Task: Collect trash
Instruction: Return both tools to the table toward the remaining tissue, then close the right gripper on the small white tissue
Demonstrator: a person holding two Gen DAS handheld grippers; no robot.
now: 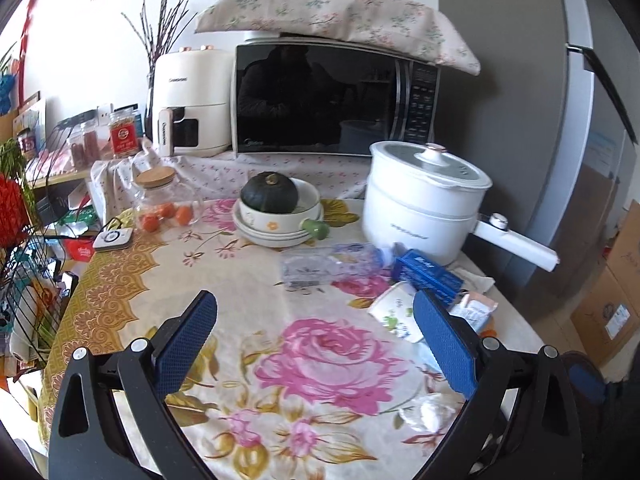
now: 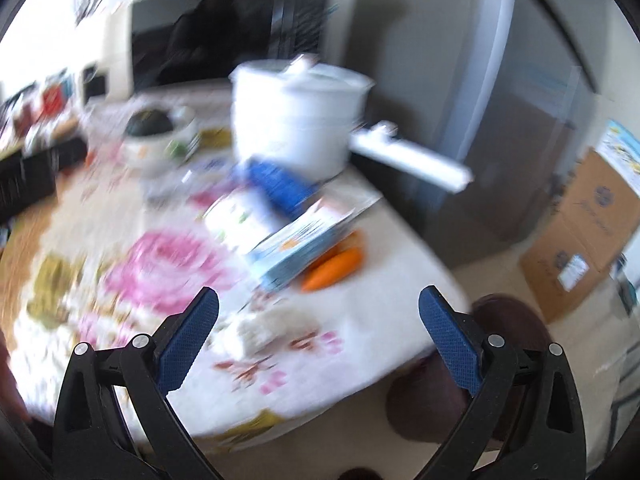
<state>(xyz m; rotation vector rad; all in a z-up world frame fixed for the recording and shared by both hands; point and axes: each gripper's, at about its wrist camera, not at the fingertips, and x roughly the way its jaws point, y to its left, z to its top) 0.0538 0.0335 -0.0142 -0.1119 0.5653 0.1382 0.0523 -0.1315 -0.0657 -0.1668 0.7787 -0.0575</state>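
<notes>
Trash lies on the floral tablecloth (image 1: 224, 280). An empty clear plastic bottle (image 1: 328, 265) lies on its side beside a blue box (image 1: 426, 274). A small white printed carton (image 1: 396, 314) and a pale packet (image 1: 476, 310) lie to the right. A crumpled clear wrapper (image 1: 426, 414) sits near the front edge. My left gripper (image 1: 316, 320) is open and empty above the cloth. My right gripper (image 2: 318, 316) is open and empty; its view is blurred. It shows a crumpled white wad (image 2: 256, 330), a light blue packet (image 2: 304, 240), orange pieces (image 2: 332, 268) and the blue box (image 2: 280, 186).
A white electric pot (image 1: 424, 208) with a long handle stands at the back right. Bowls holding a dark squash (image 1: 270, 194), a glass jar (image 1: 160, 200), a microwave (image 1: 332, 96) and an air fryer (image 1: 188, 100) stand behind. A wire rack (image 1: 28, 272) is at left, cardboard boxes (image 2: 580, 232) at right.
</notes>
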